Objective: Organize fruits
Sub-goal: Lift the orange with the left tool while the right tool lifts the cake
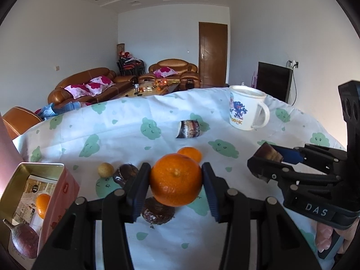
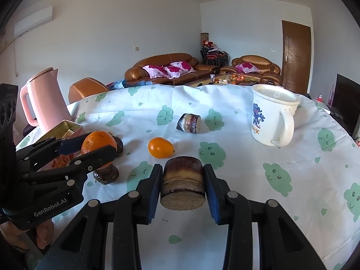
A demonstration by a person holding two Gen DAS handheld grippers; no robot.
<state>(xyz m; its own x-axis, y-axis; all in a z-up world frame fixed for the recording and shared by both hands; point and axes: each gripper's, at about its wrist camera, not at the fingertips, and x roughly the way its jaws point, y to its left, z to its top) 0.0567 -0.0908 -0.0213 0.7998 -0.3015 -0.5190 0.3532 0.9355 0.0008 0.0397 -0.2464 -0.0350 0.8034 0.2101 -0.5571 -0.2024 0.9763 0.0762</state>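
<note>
My left gripper (image 1: pixel 175 176) is shut on a large orange (image 1: pixel 175 186), held just above the tablecloth; the right wrist view shows that gripper (image 2: pixel 99 145) and the orange (image 2: pixel 96 141) at the left. My right gripper (image 2: pixel 182 181) is shut on a short sugarcane piece (image 2: pixel 183 175), which the left wrist view shows in the same gripper (image 1: pixel 266 156). On the cloth lie a small orange (image 2: pixel 160 147), a second sugarcane piece (image 2: pixel 189 123), a small yellow fruit (image 1: pixel 105 169) and dark passion fruits (image 1: pixel 157 213). An open pink tin (image 1: pixel 65 186) at the left holds an orange and a passion fruit.
A white printed mug (image 2: pixel 272 117) stands at the back right of the table. A pink kettle (image 2: pixel 45 99) stands behind the tin at the far left. The white cloth with green prints (image 2: pixel 258 180) covers the table. Sofas and a low table fill the room behind.
</note>
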